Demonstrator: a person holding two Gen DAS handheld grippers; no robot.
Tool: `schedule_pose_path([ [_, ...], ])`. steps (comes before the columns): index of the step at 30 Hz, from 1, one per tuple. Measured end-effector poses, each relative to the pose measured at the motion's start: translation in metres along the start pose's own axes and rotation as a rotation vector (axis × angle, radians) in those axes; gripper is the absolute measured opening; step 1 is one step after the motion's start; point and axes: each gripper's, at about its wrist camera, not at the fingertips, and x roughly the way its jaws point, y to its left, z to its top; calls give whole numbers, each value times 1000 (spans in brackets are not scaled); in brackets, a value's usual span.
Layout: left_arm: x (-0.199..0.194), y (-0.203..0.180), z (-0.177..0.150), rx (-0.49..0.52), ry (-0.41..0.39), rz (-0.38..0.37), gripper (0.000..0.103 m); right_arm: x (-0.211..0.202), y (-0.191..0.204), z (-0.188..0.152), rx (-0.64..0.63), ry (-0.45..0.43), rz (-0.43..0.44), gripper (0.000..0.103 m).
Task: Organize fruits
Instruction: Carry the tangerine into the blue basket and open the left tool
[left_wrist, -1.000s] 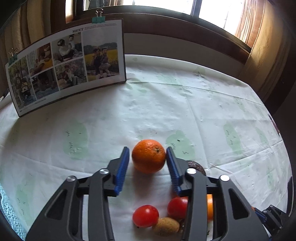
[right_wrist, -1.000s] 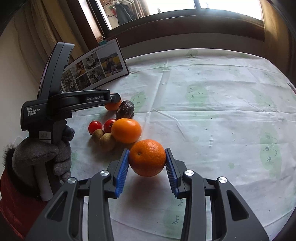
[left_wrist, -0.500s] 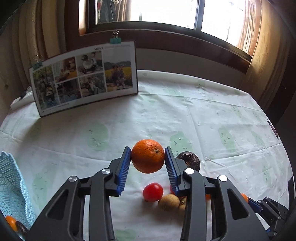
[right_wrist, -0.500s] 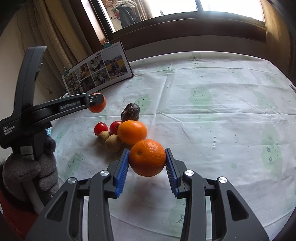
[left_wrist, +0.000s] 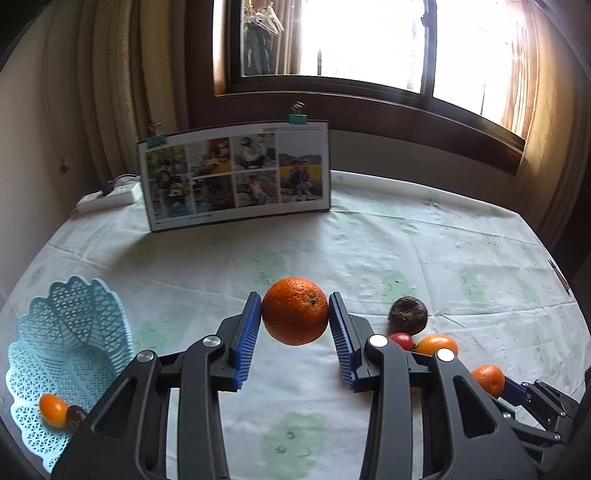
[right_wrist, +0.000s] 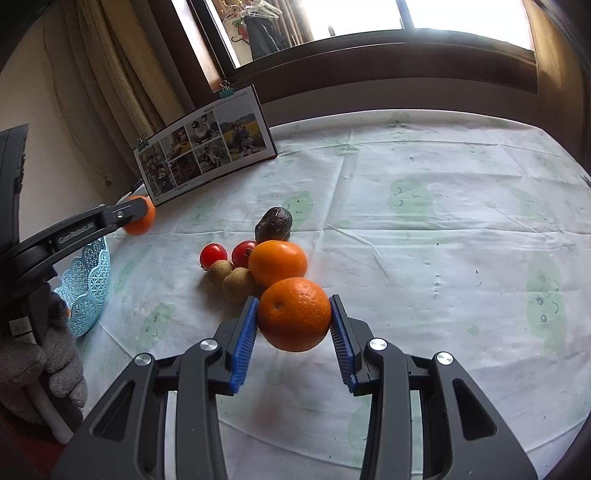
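My left gripper is shut on an orange, held in the air above the cloth. A light blue lattice basket sits to its lower left with a small orange fruit and a dark fruit inside. My right gripper is shut on a second orange, just in front of the fruit pile: another orange, two tomatoes, two kiwis and a dark fruit. The right wrist view shows the left gripper's orange above the basket.
A photo board stands on the far side of the table, with a white power strip behind it to the left. A grey-gloved hand holds the left gripper. A window and curtains lie behind. The white cloth stretches to the right.
My left gripper shut on its orange, lifted it off the cloth and carried it left, bringing the basket into view. My right gripper raised its orange a little off the table.
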Motion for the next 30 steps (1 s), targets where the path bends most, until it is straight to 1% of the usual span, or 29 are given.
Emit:
schedule_pose_path([
  [8,-24,42,-6,-64,-35,71,39,0,1,-1,-8,-9,-4,39],
  [12,-33,67,-11,-97,-47,120,39,-1,2,-2,-10,-15,-6,39],
  [24,-47,136,-28,-194,-42,241,39,-3,2,2,-6,-22,-2,39],
  [30,-49,160,-36,-225,-30,273,39,-9,14,9,-25,-31,11,39],
])
